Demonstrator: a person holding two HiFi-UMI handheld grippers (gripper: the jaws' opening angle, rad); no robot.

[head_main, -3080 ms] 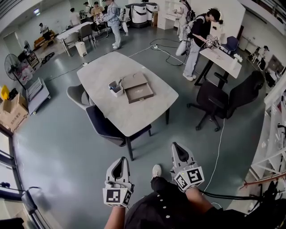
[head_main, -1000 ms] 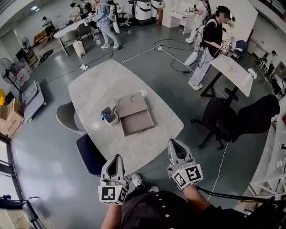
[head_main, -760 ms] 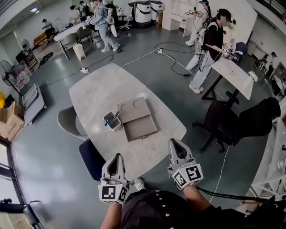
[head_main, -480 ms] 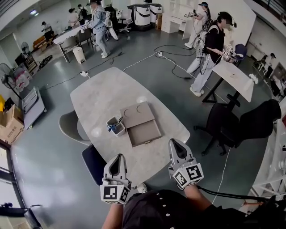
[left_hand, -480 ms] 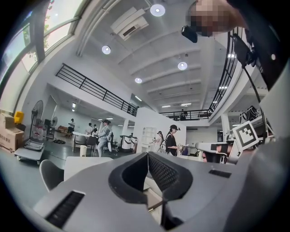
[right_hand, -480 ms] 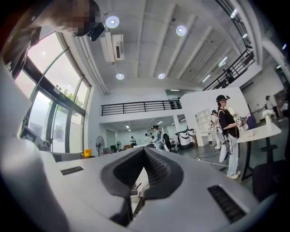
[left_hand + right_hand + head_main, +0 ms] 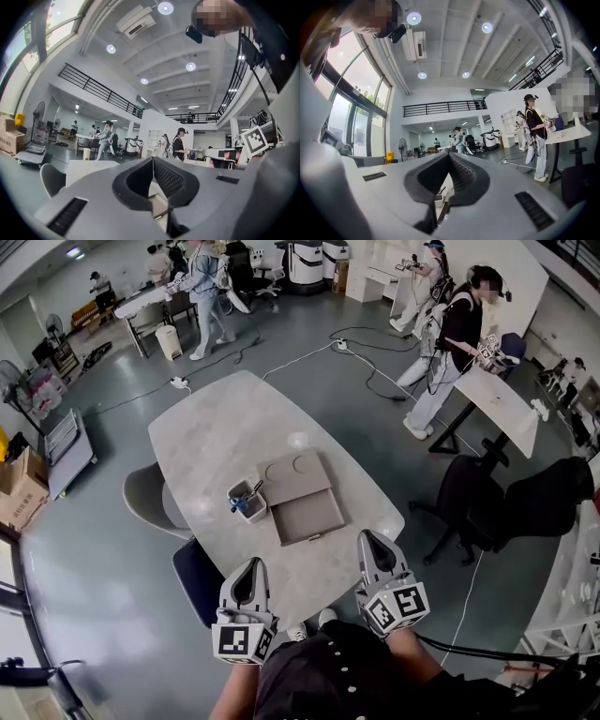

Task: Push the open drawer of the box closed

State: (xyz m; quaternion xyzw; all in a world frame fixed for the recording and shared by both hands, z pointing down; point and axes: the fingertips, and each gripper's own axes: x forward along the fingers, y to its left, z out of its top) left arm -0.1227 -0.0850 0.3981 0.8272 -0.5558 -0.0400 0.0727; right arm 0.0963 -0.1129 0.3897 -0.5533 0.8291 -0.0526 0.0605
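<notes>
A flat tan box [image 7: 295, 472] lies on the pale oval table [image 7: 216, 427]. Its drawer [image 7: 309, 515] stands pulled out toward me, with a small handle on its near edge. Both grippers hang low in front of my body, short of the table's near end. My left gripper [image 7: 251, 570] is shut and holds nothing; in the left gripper view its jaws [image 7: 152, 161] meet at the tip. My right gripper [image 7: 368, 545] is also shut and empty, its jaws [image 7: 449, 157] closed together, pointing toward the table. Neither gripper touches the box.
A small white holder with pens [image 7: 247, 501] stands just left of the drawer. A grey chair [image 7: 142, 498] and a dark blue chair [image 7: 194, 577] sit at the table's left and near-left. A black office chair [image 7: 487, 502] is to the right. Cables cross the floor.
The table and box have come a little closer in the head view as I walk toward them. Both grippers stay shut and low in front of me.
</notes>
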